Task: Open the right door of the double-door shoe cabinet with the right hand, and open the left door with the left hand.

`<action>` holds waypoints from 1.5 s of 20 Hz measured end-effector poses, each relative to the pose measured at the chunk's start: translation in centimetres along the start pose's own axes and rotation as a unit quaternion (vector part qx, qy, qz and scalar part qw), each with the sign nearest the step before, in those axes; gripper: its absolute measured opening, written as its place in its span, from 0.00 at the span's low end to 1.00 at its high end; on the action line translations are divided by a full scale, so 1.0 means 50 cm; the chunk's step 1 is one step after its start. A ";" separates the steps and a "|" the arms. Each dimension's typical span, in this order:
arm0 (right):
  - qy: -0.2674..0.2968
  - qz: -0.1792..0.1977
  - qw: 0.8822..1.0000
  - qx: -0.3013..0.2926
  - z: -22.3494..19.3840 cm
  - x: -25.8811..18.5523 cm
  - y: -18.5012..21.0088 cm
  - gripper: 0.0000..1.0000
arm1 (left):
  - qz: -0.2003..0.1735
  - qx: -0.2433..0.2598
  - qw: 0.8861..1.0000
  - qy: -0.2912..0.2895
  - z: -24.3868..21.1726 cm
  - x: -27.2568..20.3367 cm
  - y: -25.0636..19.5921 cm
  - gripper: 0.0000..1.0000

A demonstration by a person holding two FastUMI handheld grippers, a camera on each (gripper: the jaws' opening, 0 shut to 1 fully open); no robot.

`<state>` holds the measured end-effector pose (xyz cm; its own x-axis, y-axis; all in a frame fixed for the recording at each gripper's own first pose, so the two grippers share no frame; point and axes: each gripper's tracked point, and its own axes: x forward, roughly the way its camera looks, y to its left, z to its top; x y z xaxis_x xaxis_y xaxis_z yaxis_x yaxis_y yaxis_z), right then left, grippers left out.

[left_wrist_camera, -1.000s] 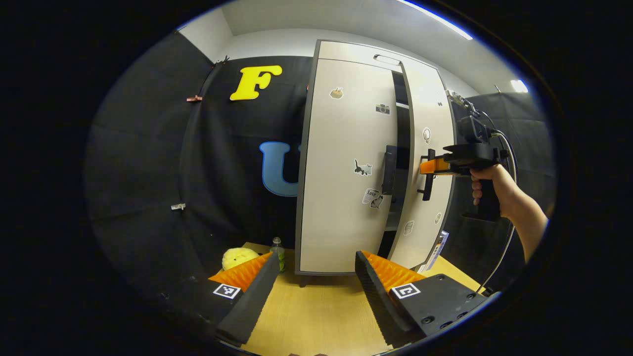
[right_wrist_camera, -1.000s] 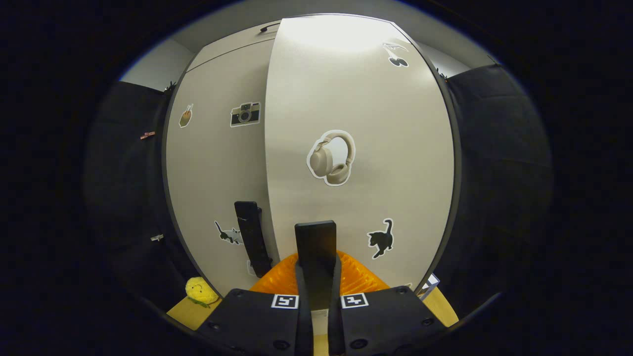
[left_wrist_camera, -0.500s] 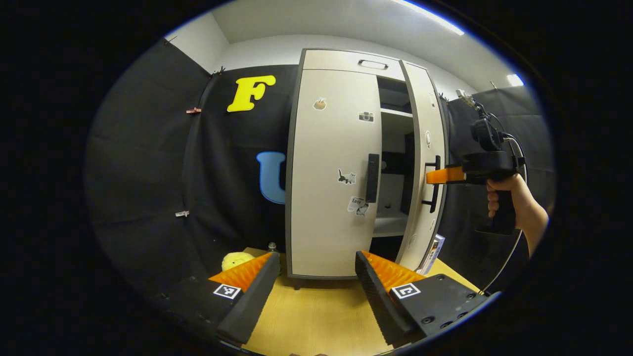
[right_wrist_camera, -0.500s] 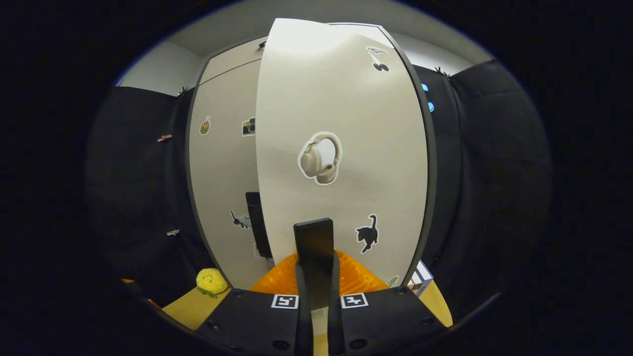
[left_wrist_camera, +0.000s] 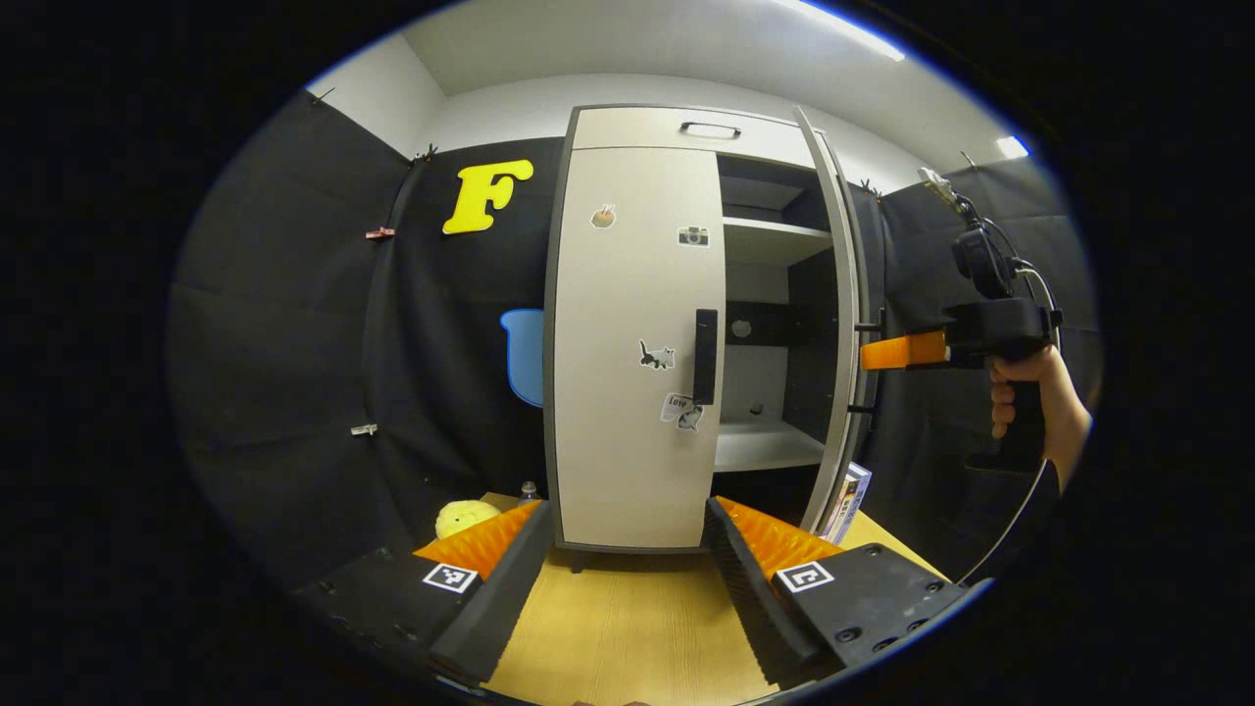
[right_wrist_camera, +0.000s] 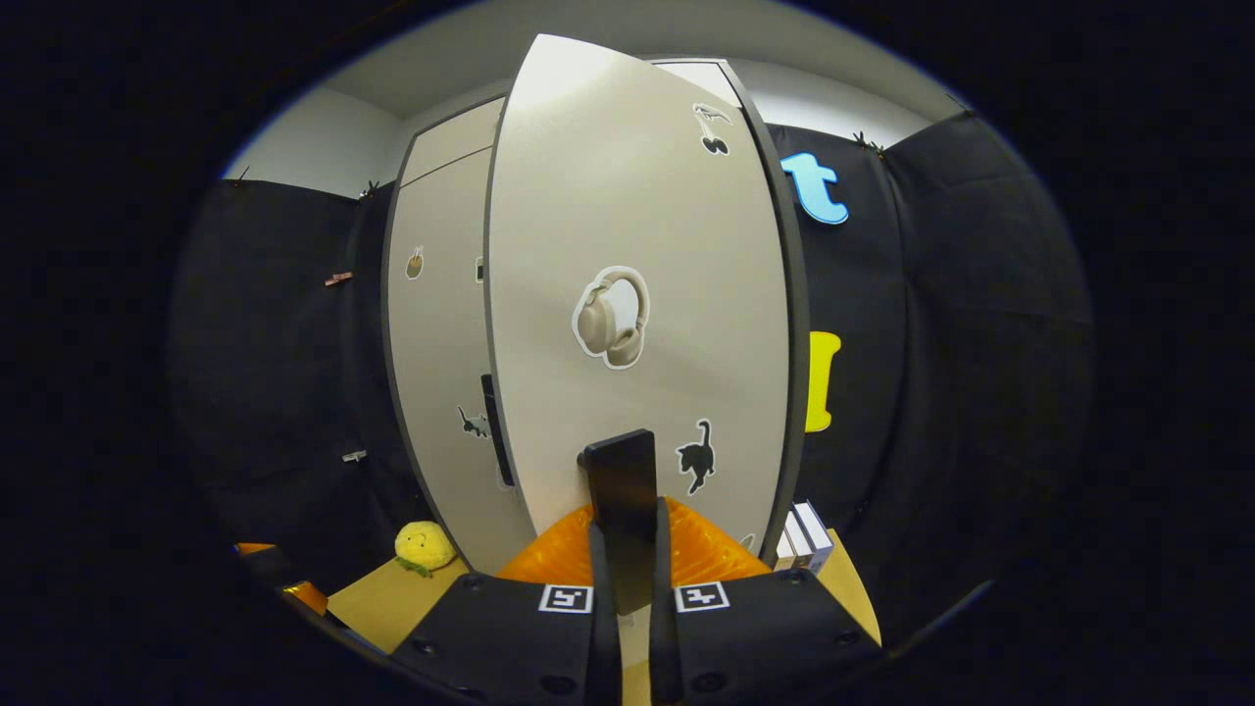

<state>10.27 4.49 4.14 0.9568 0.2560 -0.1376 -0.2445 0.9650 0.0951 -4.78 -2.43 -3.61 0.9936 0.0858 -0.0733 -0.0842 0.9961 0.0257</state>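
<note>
Left gripper view: looks from over the table [left_wrist_camera: 627,628] straight at the shoe cabinet [left_wrist_camera: 637,343], standing back far enough to take in its whole front and the open right compartment. Right gripper view: very near the right door [right_wrist_camera: 637,294], facing its outer face — the door handle [right_wrist_camera: 620,480] sits right at the camera. Shared: the left door [left_wrist_camera: 627,343] [right_wrist_camera: 436,373], the yellow plush toy [left_wrist_camera: 466,515] [right_wrist_camera: 424,545], the table.
</note>
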 end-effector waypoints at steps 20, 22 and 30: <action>0.014 -0.093 0.995 0.036 0.000 -0.132 -0.290 0.11 | -0.060 -0.002 0.998 0.003 -0.004 -0.015 -0.148 0.95; 0.008 -0.100 0.995 0.021 -0.012 -0.146 -0.290 0.13 | -0.068 0.005 0.998 0.005 -0.005 -0.013 -0.163 0.95; 0.001 -0.116 0.993 -0.012 -0.024 -0.242 -0.253 0.13 | -0.096 0.016 0.995 0.010 -0.008 0.014 -0.163 0.95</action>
<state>1.58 -10.75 3.44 0.9877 0.0258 -0.1542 -0.0202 0.9991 0.0378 -3.45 -10.46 -4.26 0.9893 -0.1061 -0.0998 0.1106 0.9930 0.0412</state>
